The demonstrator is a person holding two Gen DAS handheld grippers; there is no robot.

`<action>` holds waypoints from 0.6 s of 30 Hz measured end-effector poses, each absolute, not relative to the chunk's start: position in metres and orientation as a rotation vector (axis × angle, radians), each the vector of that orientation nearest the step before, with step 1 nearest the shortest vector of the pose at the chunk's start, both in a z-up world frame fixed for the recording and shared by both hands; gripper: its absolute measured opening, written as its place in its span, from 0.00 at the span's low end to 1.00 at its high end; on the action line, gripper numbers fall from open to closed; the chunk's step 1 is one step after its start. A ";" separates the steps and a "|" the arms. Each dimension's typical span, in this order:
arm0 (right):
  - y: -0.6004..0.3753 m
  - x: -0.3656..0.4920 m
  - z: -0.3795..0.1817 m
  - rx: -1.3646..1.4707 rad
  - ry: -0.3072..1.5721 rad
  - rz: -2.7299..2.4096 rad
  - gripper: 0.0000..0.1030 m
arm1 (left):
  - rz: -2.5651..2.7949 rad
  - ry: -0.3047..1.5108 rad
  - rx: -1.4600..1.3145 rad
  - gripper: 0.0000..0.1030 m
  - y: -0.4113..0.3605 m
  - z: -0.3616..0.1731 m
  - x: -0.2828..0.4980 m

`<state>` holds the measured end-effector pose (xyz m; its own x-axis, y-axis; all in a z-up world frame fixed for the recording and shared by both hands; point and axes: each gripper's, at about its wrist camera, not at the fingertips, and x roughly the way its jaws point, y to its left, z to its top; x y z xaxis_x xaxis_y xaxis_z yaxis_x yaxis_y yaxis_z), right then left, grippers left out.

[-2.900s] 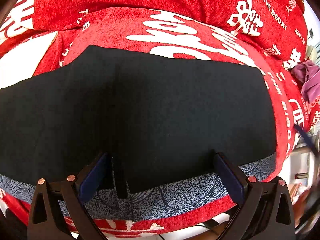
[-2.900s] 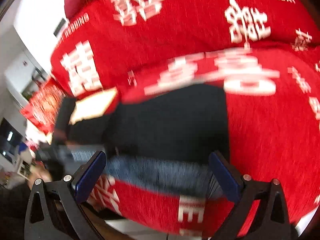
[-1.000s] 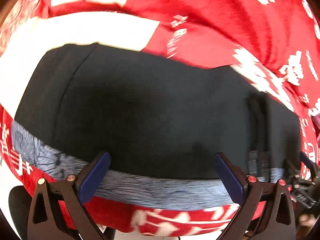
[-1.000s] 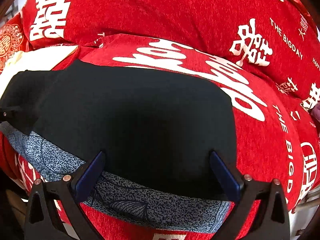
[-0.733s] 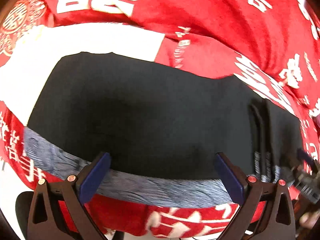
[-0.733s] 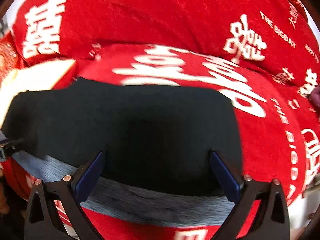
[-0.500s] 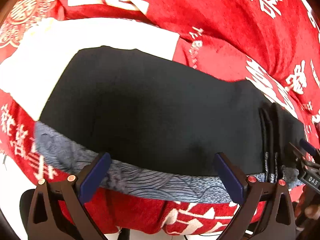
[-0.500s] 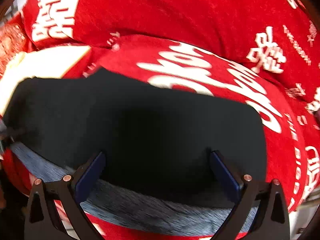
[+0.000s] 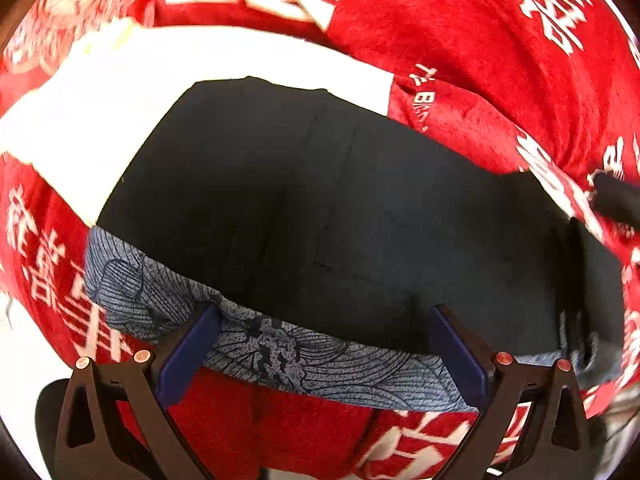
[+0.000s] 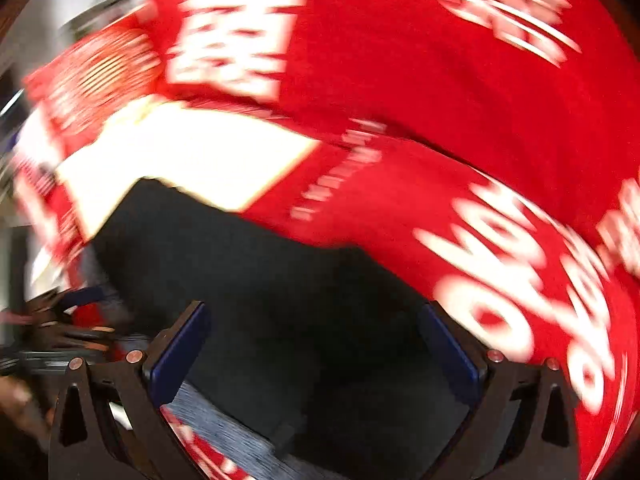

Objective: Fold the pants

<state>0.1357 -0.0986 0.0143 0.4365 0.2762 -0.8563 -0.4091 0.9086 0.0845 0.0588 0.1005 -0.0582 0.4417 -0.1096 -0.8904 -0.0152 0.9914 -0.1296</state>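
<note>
Pants [image 9: 360, 216] lie flat on the red cover [image 9: 460, 48] in the left wrist view, their blue patterned band [image 9: 280, 344] along the near edge. Left gripper [image 9: 324, 344] hangs over that band, fingers spread, gripping nothing. Right wrist view is blurred: right gripper [image 10: 312, 348] spread wide above the pants [image 10: 280, 300], empty.

Black pants [image 9: 360, 216] lie flat, spread on blue patterned cloth [image 9: 280, 348]

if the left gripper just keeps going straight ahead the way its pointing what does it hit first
Most likely the black pants: the open left gripper aims at their near edge, just past the blue patterned cloth under them. Depth is unclear, so it might touch that cloth first.
</note>
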 end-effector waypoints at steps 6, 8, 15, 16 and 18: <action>0.002 0.203 -0.005 -0.309 1.081 0.838 1.00 | -0.067 1.089 -0.137 1.00 0.104 -0.047 0.043; 0.030 0.221 -0.021 -0.343 1.121 0.941 1.00 | -0.068 1.074 -0.167 1.00 0.114 -0.038 0.041; 0.094 0.259 -0.086 -0.377 1.368 1.217 1.00 | -0.109 1.066 -0.275 1.00 0.161 -0.022 0.039; 0.095 0.256 -0.089 -0.388 1.369 1.231 1.00 | -0.123 1.064 -0.294 1.00 0.169 -0.020 0.039; 0.099 0.250 -0.083 -0.411 1.327 1.262 0.91 | -0.154 1.057 -0.335 1.00 0.187 -0.018 0.035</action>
<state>0.2498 0.0994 -0.0825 -0.2389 0.4398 -0.8657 -0.8425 0.3493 0.4100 0.0354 0.1870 -0.0181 0.4868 -0.2828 -0.8264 -0.0360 0.9388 -0.3425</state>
